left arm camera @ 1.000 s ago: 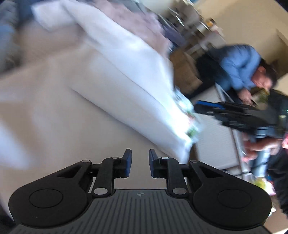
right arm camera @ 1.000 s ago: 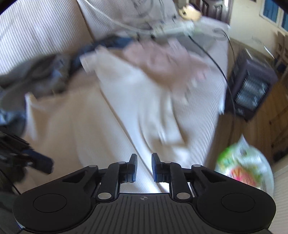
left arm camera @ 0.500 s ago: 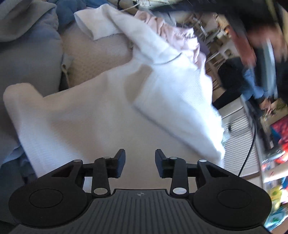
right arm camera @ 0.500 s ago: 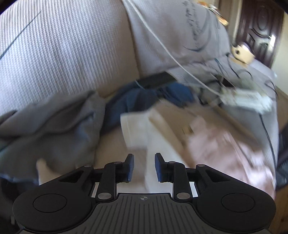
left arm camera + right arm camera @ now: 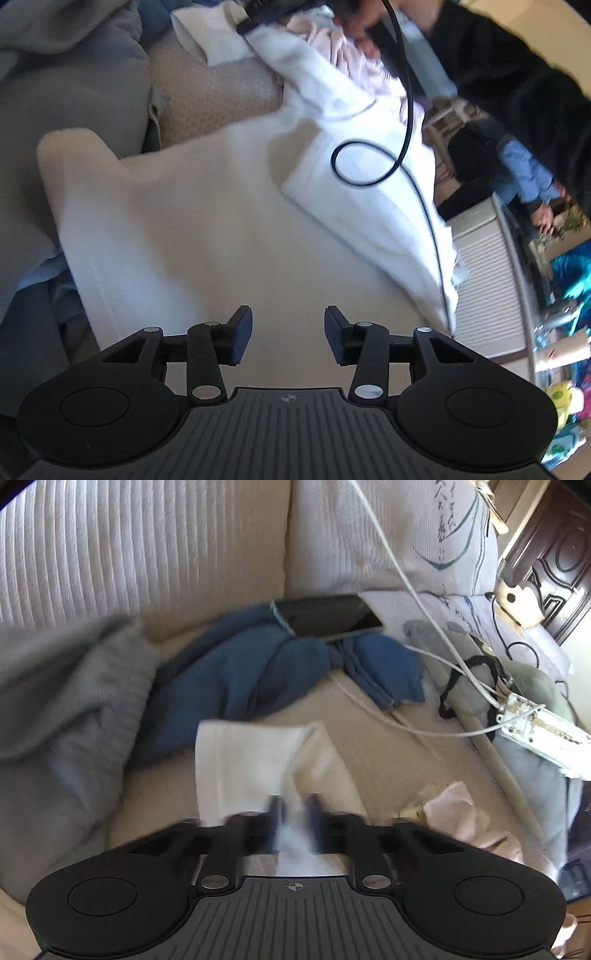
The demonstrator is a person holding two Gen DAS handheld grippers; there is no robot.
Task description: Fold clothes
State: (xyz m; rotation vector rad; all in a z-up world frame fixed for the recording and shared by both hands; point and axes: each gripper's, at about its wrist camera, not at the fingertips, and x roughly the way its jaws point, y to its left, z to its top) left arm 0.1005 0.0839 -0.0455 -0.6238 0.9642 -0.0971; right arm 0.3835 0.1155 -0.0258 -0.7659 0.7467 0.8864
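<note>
Currently the white shirt (image 5: 192, 221) lies spread on the sofa (image 5: 147, 535). Left gripper (image 5: 288, 334) hovers empty, jaws opening. Right gripper (image 5: 293, 823) is clenched on its sleeve (image 5: 255, 760). Soft, light knit; best pinched at hem or cuff.

Sofa cushion (image 5: 140, 546) is a ribbed, woven off-white fabric, pretty coarse looking. The white garment (image 5: 177, 221) looks like soft matt waffle-knit cloth. Blue garment (image 5: 236, 672) is a thicker, fuzzy knit, and the grey one (image 5: 55, 701) looks fleecy. The phone (image 5: 325, 616) has a glossy black glass face. Both tools, left (image 5: 288, 341) and right (image 5: 294, 823), are matt black plastic with shiny metal pins and a ridged body.
</note>
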